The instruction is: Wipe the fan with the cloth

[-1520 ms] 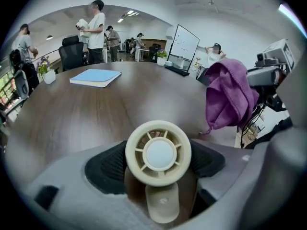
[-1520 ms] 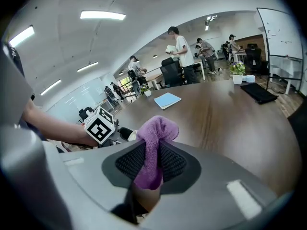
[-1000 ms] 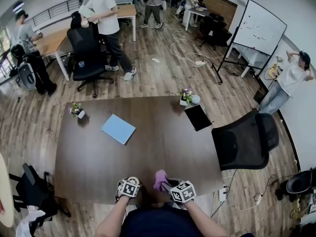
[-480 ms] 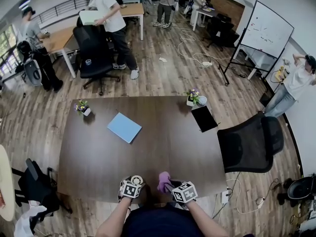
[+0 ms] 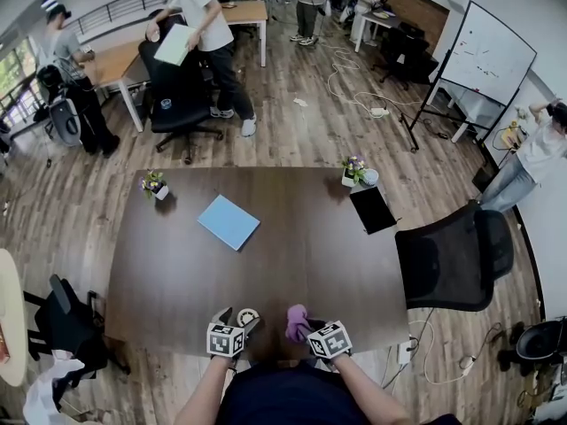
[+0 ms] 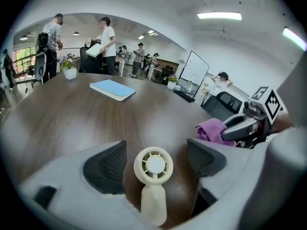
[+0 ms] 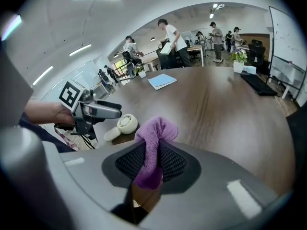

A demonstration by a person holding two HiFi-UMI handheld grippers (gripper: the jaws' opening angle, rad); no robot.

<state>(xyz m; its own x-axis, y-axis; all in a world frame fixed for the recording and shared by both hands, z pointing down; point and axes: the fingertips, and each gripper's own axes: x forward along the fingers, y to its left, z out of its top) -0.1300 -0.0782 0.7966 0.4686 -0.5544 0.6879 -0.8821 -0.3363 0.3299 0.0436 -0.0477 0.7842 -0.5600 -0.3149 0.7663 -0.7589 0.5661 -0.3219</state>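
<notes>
Both grippers are at the near edge of the table (image 7: pixel 216 104). My right gripper (image 7: pixel 152 157) is clenched on the purple cloth (image 7: pixel 156 128). My left gripper (image 6: pixel 156 161) is released, jaws apart over the small cream handheld fan (image 6: pixel 154 195), which lies flat by that edge. If I wipe the fan while it is unheld, it could skid off the table.

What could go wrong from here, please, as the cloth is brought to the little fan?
1. The small cream plastic handheld fan lies loose close to the near edge of the dark wooden table. The left claw is open and not gripping it, so a wipe might push it off.
2. The right claw pinches the purple cloth with only a short fold sticking out, so its hard tips might scrape the fan.
</notes>
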